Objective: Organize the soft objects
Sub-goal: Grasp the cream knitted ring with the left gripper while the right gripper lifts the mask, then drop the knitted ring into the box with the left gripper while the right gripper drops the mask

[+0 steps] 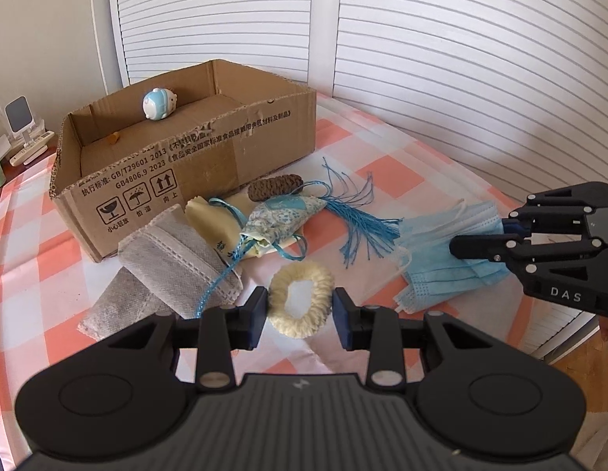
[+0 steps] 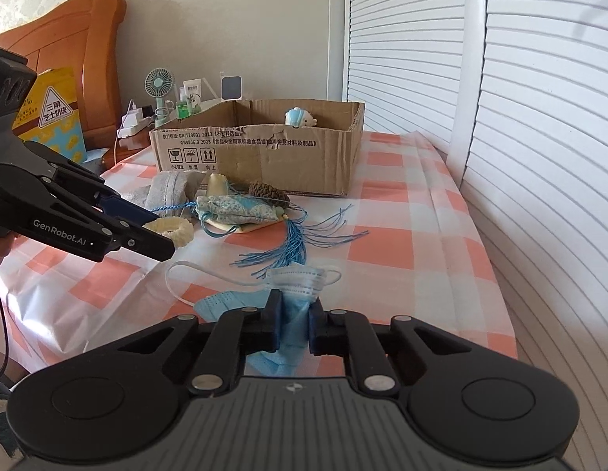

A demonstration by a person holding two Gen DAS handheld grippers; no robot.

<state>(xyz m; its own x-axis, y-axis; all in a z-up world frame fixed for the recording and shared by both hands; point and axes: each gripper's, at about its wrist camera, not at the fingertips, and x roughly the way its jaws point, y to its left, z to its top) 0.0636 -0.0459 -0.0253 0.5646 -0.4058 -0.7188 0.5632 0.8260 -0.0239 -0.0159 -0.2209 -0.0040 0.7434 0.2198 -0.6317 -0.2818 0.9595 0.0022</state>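
A cream fluffy scrunchie (image 1: 302,301) lies on the checked tablecloth between the fingers of my left gripper (image 1: 301,313), which is open around it; the scrunchie also shows in the right wrist view (image 2: 174,230). My right gripper (image 2: 295,320) is shut on a bunch of blue face masks (image 2: 292,298), seen from the side in the left wrist view (image 1: 441,247). A blue patterned sachet with tassels (image 1: 282,218), a brown knitted piece (image 1: 274,188), a yellow cloth (image 1: 210,219) and grey pouches (image 1: 174,259) lie before the cardboard box (image 1: 233,149). A small blue-and-white toy (image 1: 159,103) is inside the box.
The table's right edge runs along white louvred doors (image 2: 519,157). A fan, bottles and chargers (image 2: 170,106) stand on a side surface behind the box. A wooden headboard (image 2: 68,39) and a yellow bag (image 2: 55,117) are at the far left.
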